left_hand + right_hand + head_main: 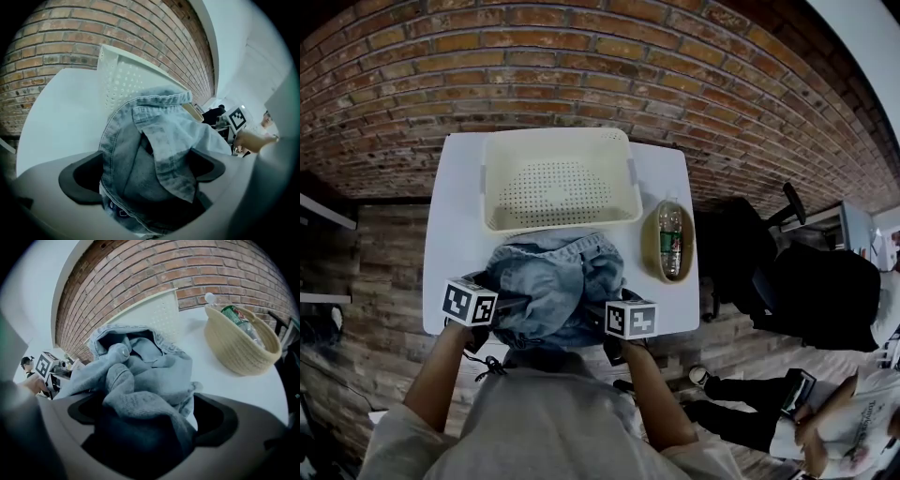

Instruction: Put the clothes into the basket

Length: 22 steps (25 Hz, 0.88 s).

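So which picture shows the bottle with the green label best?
The head view: the clear plastic bottle with the green label lies full length in the oval woven bowl. The right gripper view shows only part above the rim; the left gripper view misses it.

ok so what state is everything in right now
laundry basket: empty, upright
denim garment: bunched on the table, outside the laundry basket
left gripper: open, denim between the jaws
right gripper: open, denim between the jaws
bottle: lying in the woven bowl, cap on
woven bowl: upright, holding the bottle
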{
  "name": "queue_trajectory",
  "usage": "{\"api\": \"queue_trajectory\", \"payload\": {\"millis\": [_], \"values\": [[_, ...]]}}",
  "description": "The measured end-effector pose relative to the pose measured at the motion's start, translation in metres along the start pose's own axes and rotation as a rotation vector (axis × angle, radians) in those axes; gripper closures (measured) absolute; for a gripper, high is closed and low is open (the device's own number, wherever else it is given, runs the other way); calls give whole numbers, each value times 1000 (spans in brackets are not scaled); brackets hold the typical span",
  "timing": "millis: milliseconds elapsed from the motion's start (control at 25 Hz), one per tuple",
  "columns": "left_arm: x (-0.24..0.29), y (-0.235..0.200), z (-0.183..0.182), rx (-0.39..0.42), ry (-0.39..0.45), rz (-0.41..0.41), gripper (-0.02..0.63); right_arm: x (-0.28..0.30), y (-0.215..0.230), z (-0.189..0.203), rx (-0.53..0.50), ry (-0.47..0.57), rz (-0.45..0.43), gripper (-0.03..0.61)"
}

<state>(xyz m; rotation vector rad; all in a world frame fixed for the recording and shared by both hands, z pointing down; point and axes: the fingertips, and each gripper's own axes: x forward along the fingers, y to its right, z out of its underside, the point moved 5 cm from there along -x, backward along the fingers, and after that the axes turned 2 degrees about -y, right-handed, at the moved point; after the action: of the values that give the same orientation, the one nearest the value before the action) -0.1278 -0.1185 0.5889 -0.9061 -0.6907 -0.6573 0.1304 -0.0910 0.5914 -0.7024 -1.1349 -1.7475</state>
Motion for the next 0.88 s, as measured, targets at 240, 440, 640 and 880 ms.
{"api": "queue_trajectory", "payload": {"millis": [240,440,640,880], "values": [[17,3,6,-20,-26,65,40,12,6,9,36,-39,-88,0],[26,13,11,13,-47,71,41,18,2,11,-6,-52,-125,3],[32,11,0,37,-88,113,46,36,-21,-7,-116,-111,-226,60],[42,31,-3,49,-104,205,60,40,-31,-7,-162,-131,-305,120]]}}
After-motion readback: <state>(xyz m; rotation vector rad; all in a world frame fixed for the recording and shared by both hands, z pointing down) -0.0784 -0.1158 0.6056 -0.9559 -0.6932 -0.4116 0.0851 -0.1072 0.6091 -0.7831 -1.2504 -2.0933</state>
